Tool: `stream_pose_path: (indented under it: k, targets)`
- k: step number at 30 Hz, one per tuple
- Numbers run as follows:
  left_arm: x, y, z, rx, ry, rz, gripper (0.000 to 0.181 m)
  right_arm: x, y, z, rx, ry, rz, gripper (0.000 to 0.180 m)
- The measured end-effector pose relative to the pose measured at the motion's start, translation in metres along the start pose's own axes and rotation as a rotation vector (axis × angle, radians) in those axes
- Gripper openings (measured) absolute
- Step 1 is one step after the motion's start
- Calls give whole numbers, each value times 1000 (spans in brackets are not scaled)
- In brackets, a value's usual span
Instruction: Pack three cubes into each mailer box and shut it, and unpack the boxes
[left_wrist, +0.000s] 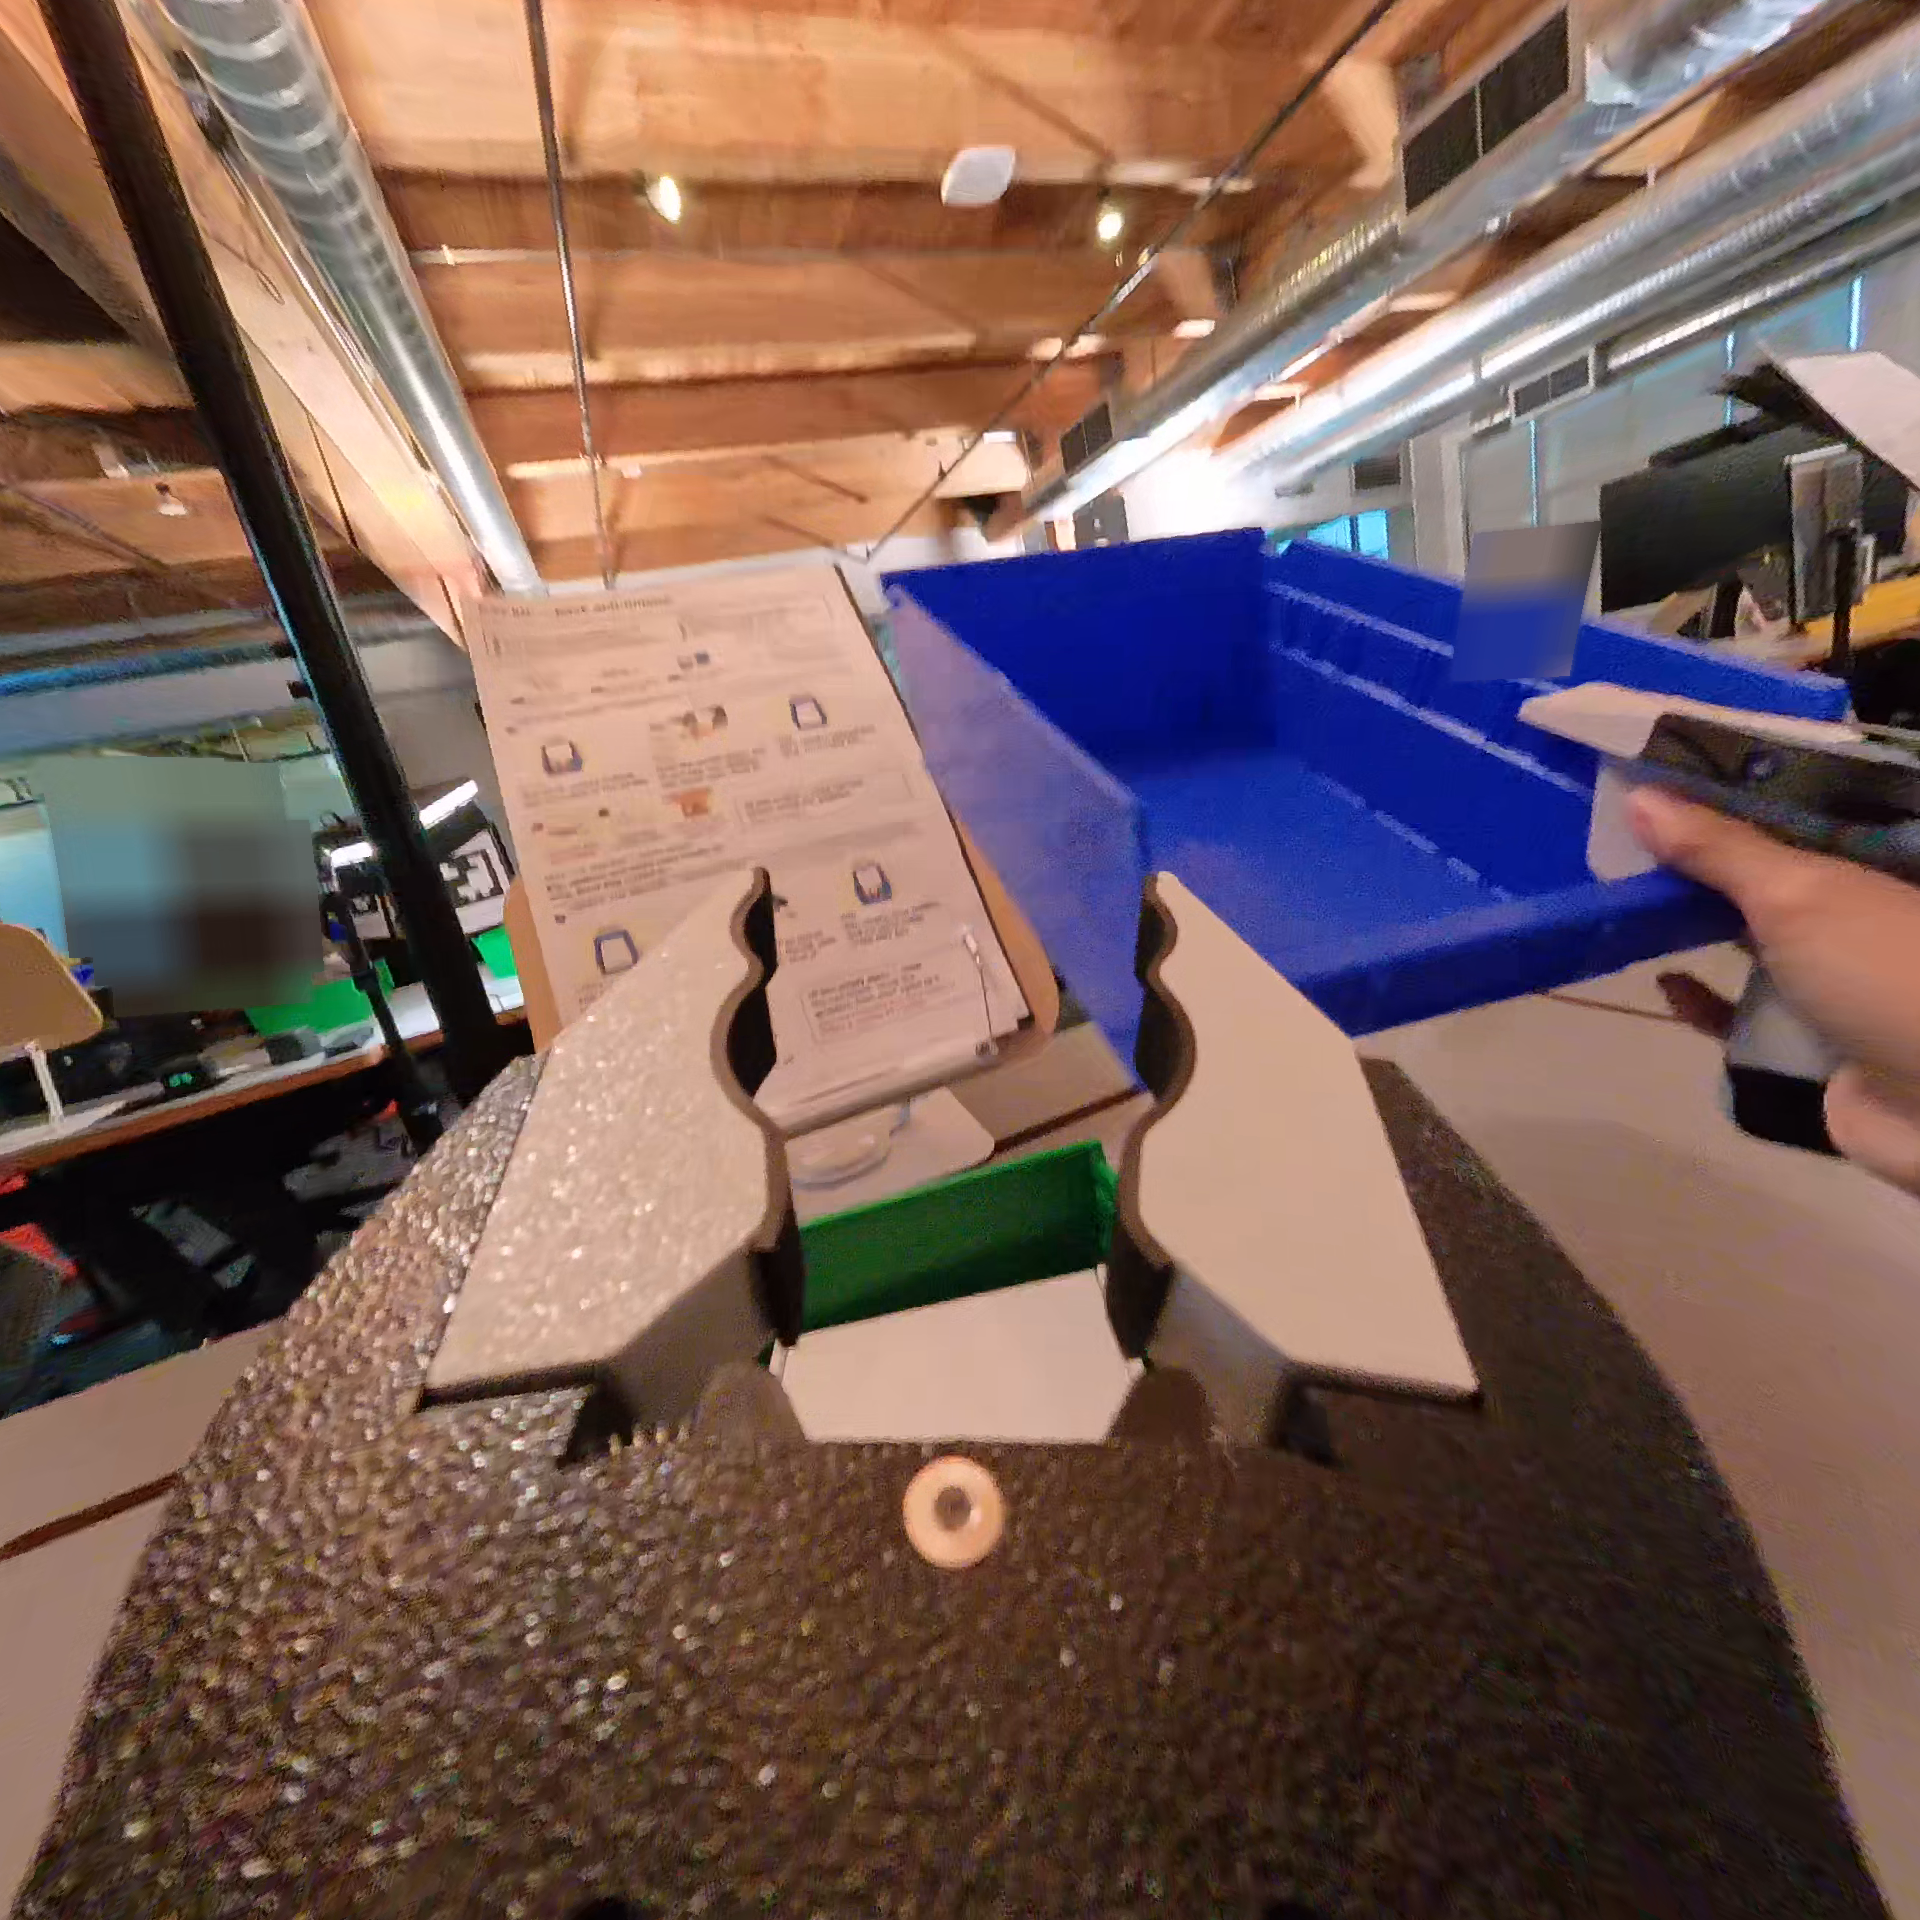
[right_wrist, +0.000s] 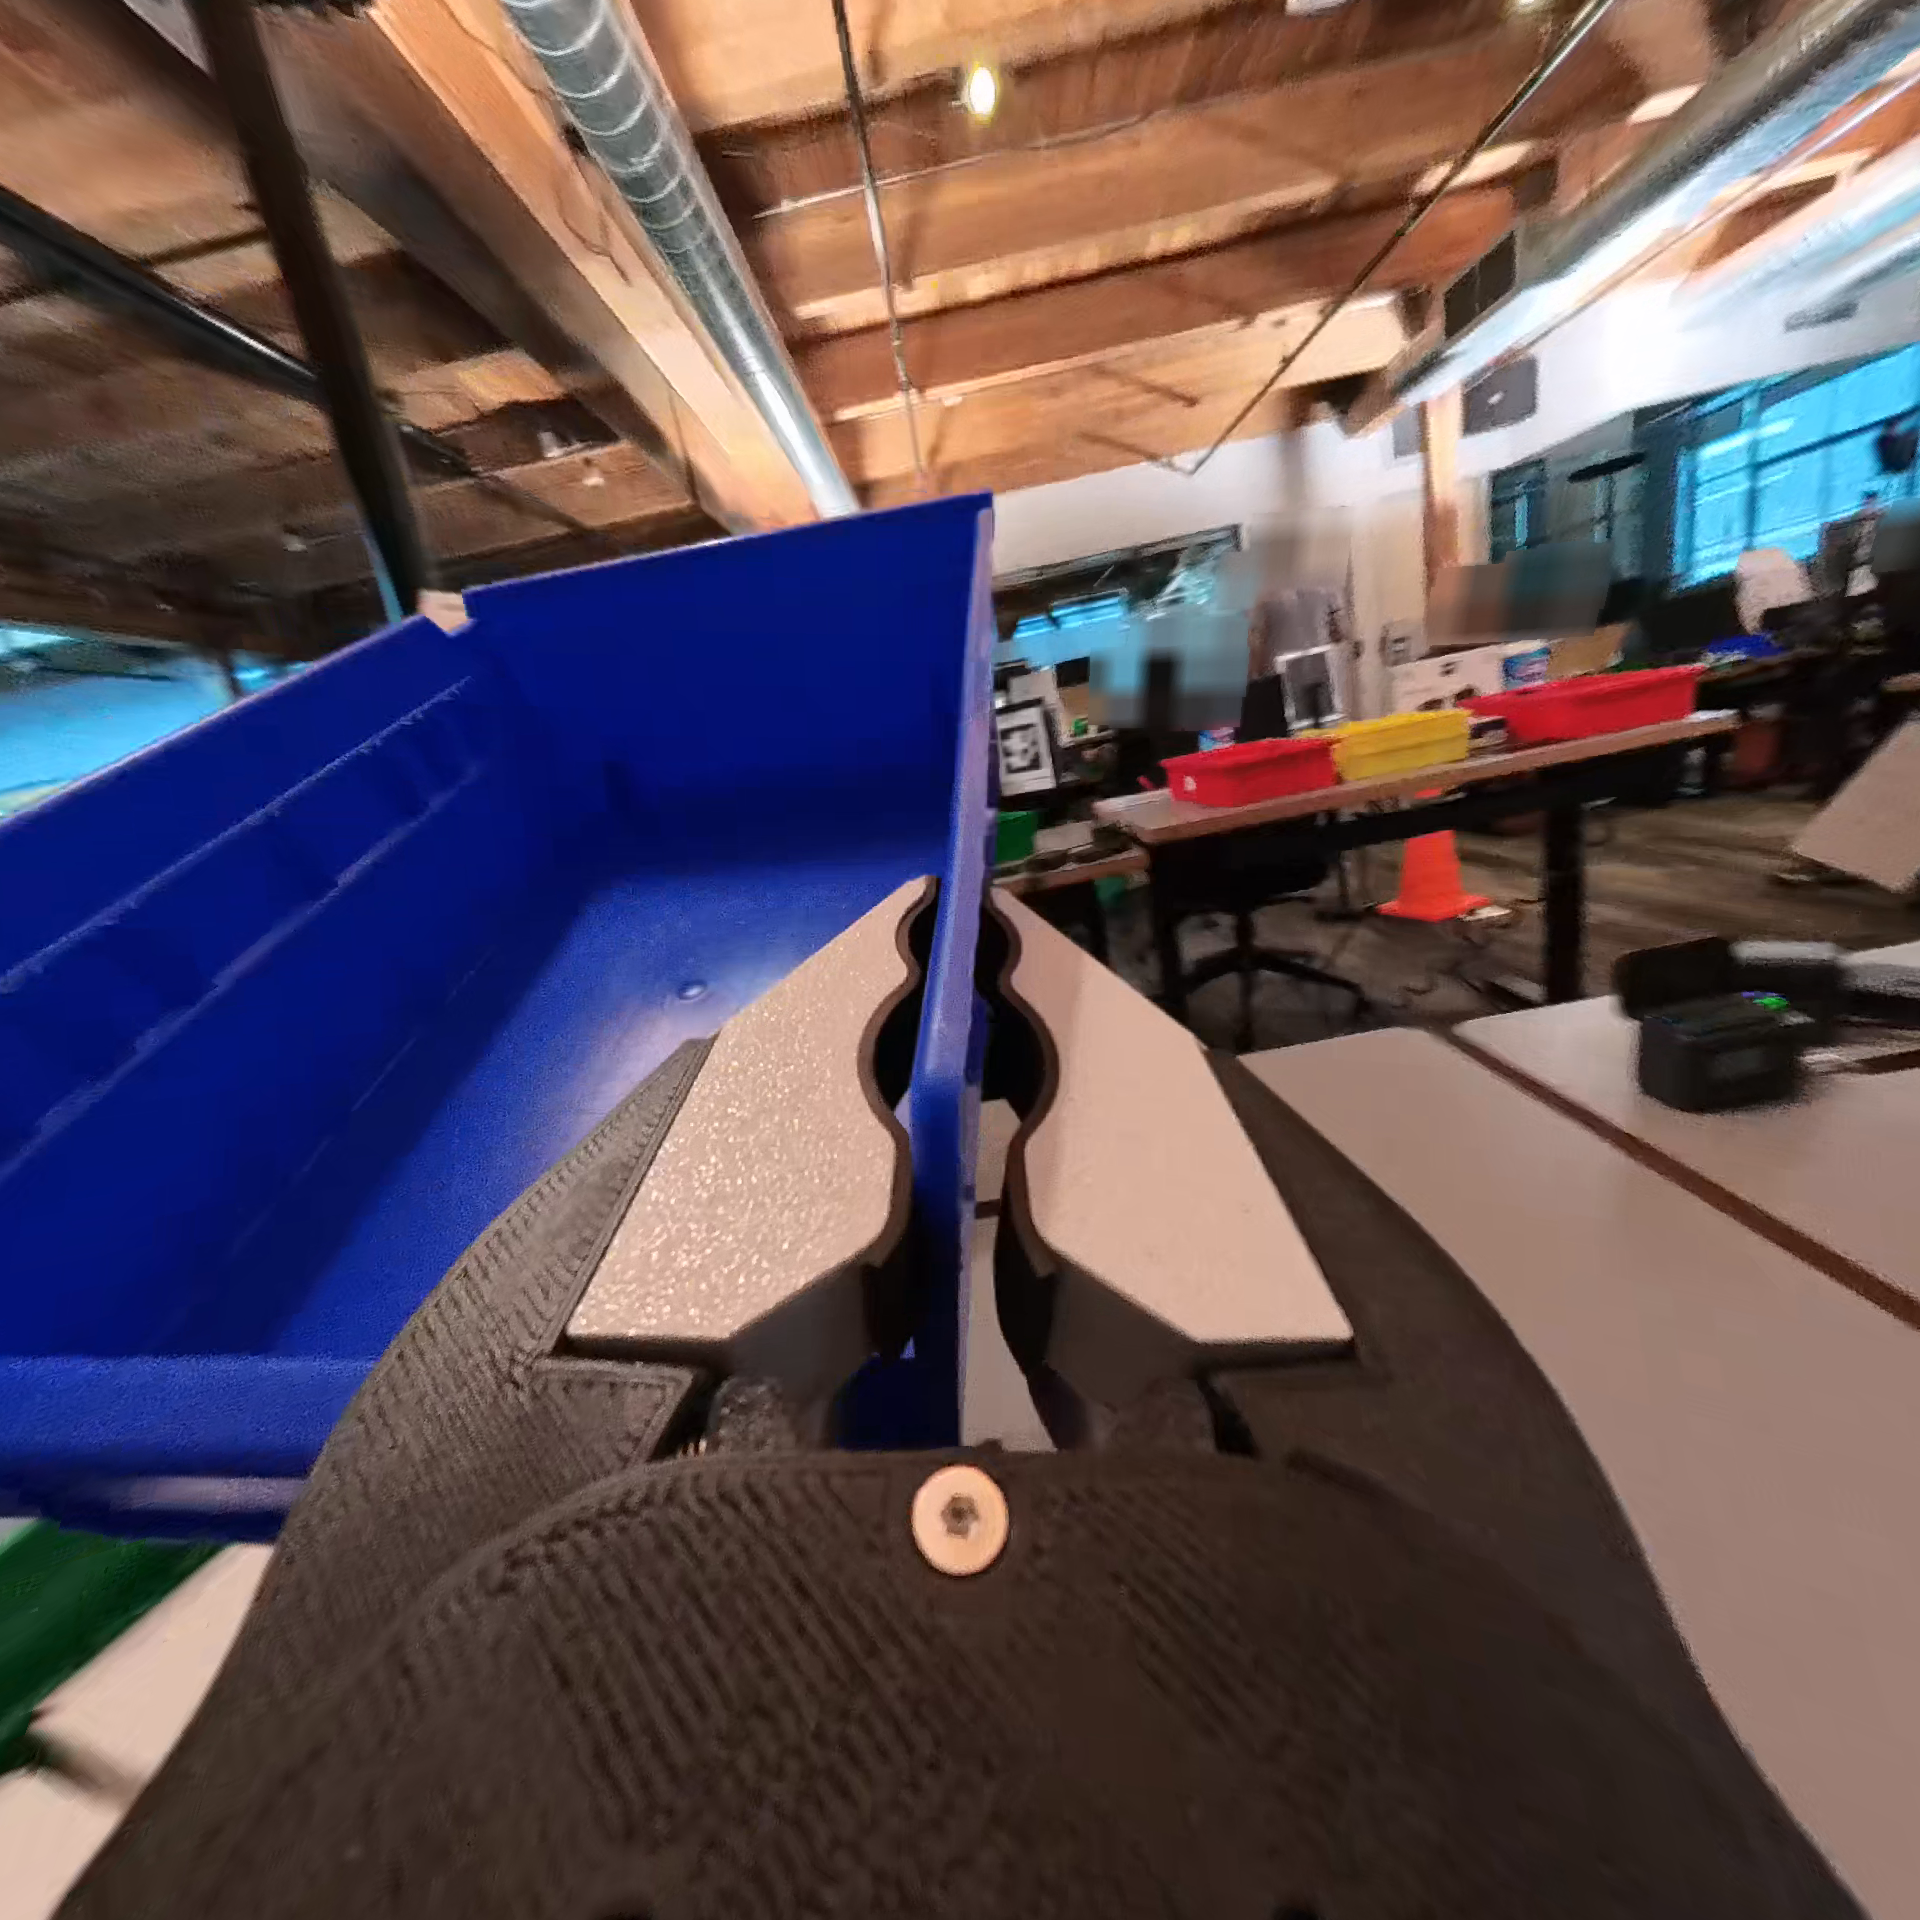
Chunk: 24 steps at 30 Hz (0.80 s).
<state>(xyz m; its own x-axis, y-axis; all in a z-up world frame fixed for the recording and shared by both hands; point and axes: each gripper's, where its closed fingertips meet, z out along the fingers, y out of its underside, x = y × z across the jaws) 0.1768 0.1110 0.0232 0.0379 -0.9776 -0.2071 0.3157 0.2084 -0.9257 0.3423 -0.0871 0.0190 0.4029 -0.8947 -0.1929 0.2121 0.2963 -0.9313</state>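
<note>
A large blue plastic bin (left_wrist: 1299, 790) hangs tilted above the table. My right gripper (right_wrist: 961, 899) is shut on the bin's side wall (right_wrist: 951, 1039), one pad on each face of it. The right gripper also shows in the left wrist view (left_wrist: 1621, 790), held by a hand at the bin's rim. The bin's inside (right_wrist: 468, 935) shows no cubes. My left gripper (left_wrist: 956, 894) is open and empty, just left of and below the bin. A green box edge (left_wrist: 956, 1231) lies on the table under the left gripper. No mailer box or cubes show.
A printed instruction sheet on a brown stand (left_wrist: 727, 810) stands behind the left gripper. A black pole (left_wrist: 260, 520) rises at the left. A black device (right_wrist: 1725, 1029) sits on the white table (right_wrist: 1558, 1299) at the right. Red and yellow trays (right_wrist: 1403, 748) sit on a far table.
</note>
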Motion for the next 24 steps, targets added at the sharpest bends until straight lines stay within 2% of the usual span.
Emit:
stream_pose_path:
  k: [2, 5, 8, 11, 14, 18, 22, 24]
  targets:
    - [-18, 24, -10, -137, 14, -12, 72, 40, -1, 2, 14, 52, -18, 4]
    - [-61, 82, -37, -431, -20, -15, 83, 106, 5, 5, -23, 121, -5, 3]
    - [-91, 131, -73, -630, -32, -130, 83, 166, 19, 11, -76, 182, -6, 4]
    - [-96, 157, -96, -679, -11, -320, 79, 213, 50, 25, -181, 235, -50, 4]
    - [-84, 174, -103, -710, 49, -418, 74, 242, 86, 39, -301, 274, -124, 5]
    - [-68, 192, -101, -737, 73, -430, 64, 256, 124, 52, -426, 250, -237, 5]
    - [-56, 211, -100, -778, 70, -403, 55, 263, 156, 58, -501, 223, -193, 4]
    - [-60, 213, -97, -757, 32, -407, 34, 265, 165, 60, -525, 225, -173, 4]
